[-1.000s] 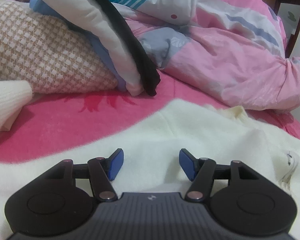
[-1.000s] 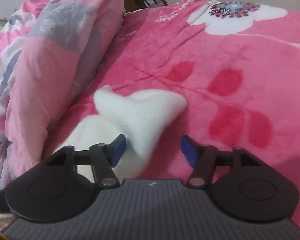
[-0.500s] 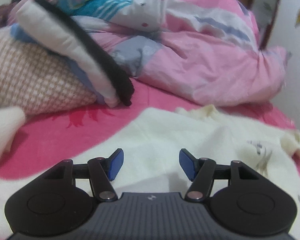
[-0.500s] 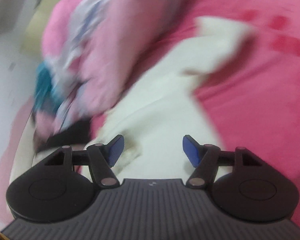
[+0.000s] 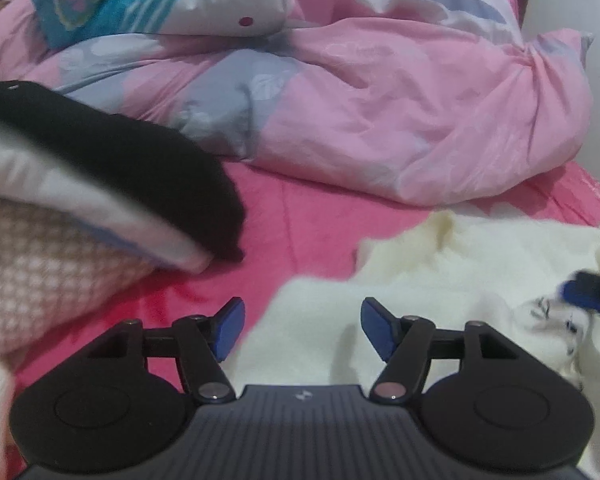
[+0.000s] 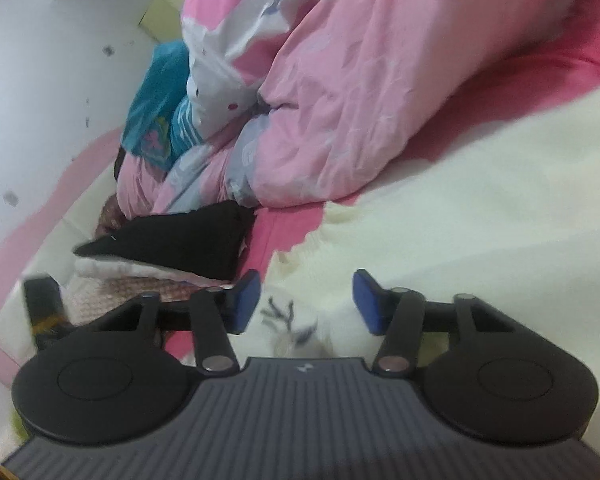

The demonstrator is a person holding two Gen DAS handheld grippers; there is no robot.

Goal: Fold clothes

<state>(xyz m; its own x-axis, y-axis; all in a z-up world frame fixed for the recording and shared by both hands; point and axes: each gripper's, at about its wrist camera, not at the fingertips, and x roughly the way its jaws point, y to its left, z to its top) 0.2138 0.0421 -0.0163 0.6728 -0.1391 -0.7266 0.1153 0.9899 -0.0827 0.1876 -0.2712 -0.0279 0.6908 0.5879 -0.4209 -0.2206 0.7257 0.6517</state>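
Cream sweater (image 5: pixel 460 276) lies spread on the pink bed (image 5: pixel 320 208); in the left view it runs from under the left gripper (image 5: pixel 302 330) away to the right, toward the bed's far edge; in the right view it fills the right half, long axis roughly lower left to upper right. Right gripper (image 6: pixel 306 302) sits over the collar tag (image 6: pixel 288 316); jaws closing, cloth between the pads, not yet pinched as far as the frame shows; this hand looks nearer the grab point. Left gripper spread and opening, hovering over the sweater's near edge, nothing held. Folded stack (image 5: pixel 100 184) (black on white on check) lies left of the sweater, apart from it; rumpled pink duvet (image 5: pixel 420 112) behind; white wall (image 6: pixel 40 100) beyond.
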